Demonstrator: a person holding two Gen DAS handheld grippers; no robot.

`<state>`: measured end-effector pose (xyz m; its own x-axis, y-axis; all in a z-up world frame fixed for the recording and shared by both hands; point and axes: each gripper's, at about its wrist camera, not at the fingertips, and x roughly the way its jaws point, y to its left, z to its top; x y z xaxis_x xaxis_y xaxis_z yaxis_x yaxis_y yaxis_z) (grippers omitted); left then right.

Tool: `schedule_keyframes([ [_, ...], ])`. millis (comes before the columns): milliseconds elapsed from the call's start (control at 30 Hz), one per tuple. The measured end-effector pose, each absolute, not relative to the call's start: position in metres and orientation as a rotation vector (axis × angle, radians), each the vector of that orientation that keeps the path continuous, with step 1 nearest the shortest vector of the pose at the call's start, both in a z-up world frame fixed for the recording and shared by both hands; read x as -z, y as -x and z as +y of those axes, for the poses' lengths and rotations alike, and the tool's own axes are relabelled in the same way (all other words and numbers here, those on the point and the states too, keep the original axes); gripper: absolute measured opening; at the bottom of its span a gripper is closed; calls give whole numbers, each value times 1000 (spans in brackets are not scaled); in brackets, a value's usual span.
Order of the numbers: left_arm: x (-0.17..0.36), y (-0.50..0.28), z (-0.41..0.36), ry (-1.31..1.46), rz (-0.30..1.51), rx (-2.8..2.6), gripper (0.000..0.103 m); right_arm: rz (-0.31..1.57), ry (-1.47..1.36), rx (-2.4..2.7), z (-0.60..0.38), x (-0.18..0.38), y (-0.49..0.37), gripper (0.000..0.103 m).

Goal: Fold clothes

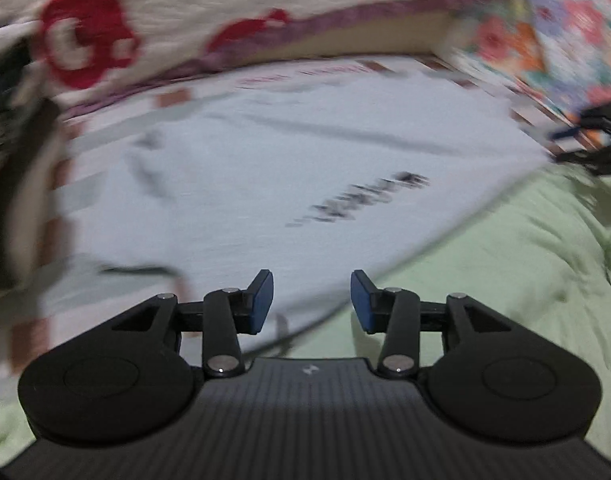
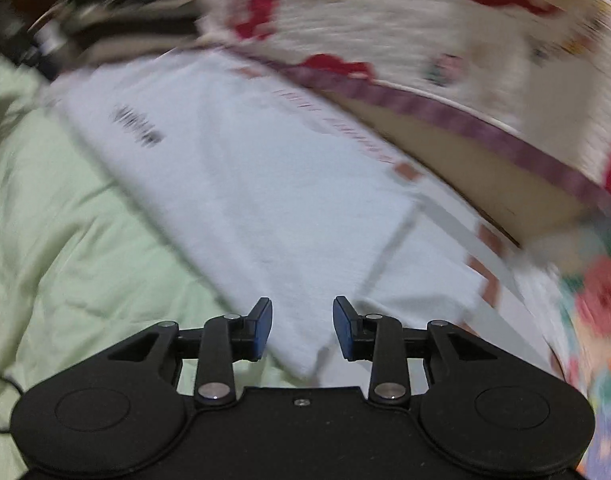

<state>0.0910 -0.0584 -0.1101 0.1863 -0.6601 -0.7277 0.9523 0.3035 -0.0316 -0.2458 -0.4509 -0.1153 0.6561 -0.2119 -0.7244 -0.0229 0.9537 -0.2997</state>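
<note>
Fingers parted and empty, left gripper (image 1: 311, 302) and right gripper (image 2: 302, 330) flank the white T-shirt (image 1: 265, 184) spread flat on the green bedsheet (image 1: 505, 264), probably to pinch its near edge.

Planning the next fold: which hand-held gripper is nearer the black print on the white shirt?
Left, probably. The left hand-held gripper faces the black print across the white shirt; from the right hand-held gripper, it lies far off.

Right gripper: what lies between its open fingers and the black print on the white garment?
In the right wrist view, only plain white garment lies between the right gripper and the black print; no other object.
</note>
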Motion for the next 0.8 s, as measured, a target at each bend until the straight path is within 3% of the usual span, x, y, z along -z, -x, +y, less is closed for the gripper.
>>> schedule_keyframes([
  [133, 120, -60, -90, -628, 642, 1275, 42, 842, 384, 105, -441, 113, 237, 39],
  [333, 126, -37, -132, -644, 612, 1339, 50, 813, 422, 132, -437, 110, 224, 42],
  [433, 129, -26, -155, -654, 595, 1373, 51, 798, 441, 145, -435, 108, 218, 54],
  [467, 130, -21, -162, -663, 585, 1389, 51, 793, 448, 149, -435, 107, 216, 52],
  [533, 131, -12, -172, -670, 564, 1405, 51, 783, 460, 158, -433, 106, 212, 13],
  [567, 132, -13, -173, -680, 558, 1383, 55, 778, 467, 162, -433, 106, 210, 2],
  [800, 137, -22, -173, -757, 518, 1206, 58, 754, 453, 170, -437, 94, 202, 2],
])
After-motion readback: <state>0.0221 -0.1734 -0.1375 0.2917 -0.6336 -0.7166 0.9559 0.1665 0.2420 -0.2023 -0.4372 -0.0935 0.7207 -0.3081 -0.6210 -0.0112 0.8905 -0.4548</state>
